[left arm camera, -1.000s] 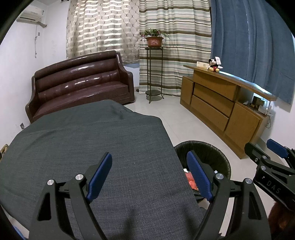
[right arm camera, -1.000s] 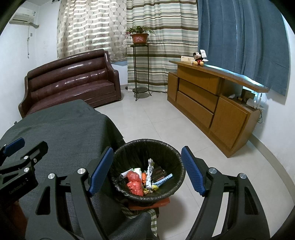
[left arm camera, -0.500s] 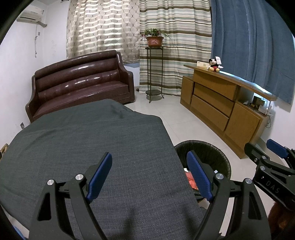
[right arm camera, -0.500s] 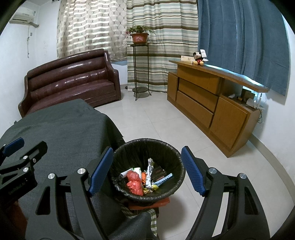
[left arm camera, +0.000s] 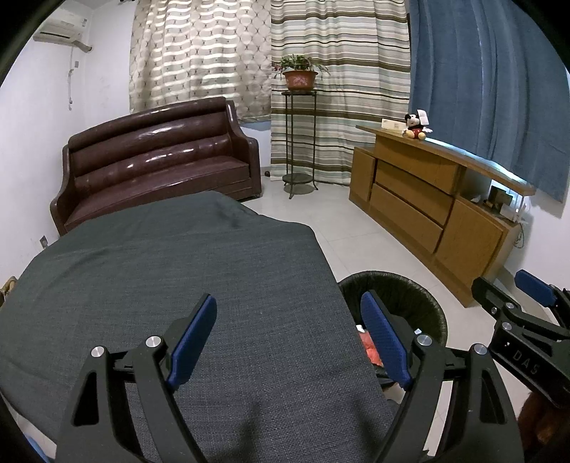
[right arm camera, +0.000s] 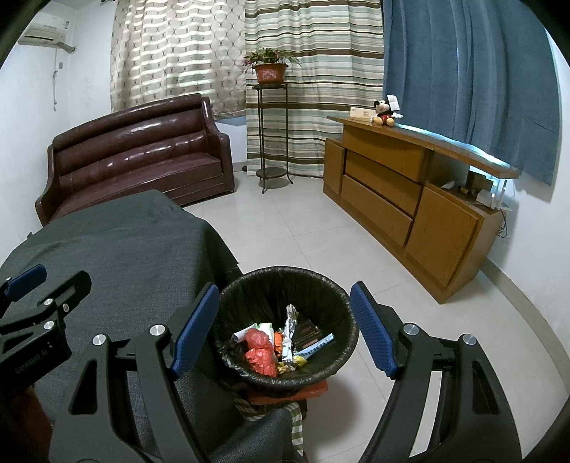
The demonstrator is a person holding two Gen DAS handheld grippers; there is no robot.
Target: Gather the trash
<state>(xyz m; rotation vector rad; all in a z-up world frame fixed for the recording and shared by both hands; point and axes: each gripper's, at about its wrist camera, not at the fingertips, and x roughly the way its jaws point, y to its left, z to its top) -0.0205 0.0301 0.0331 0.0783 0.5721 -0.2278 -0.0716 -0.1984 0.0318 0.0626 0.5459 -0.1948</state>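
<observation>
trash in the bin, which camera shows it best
The right wrist view. It looks down into the bin, so the trash lies in plain sight: red crumpled pieces, wrappers, a dark packet. In the left wrist view the bin is half hidden behind the table edge and a gripper finger; only a red scrap shows.

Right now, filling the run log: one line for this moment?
left hand-held gripper open, empty | right hand-held gripper open, empty | trash in bin

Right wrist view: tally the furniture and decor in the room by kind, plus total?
Sofa: 1
Wooden sideboard: 1
Plant stand: 1
Potted plant: 1
Plush toy: 1
Trash bin: 1
Cloth-covered table: 1
Air conditioner: 1
Total: 8
</observation>
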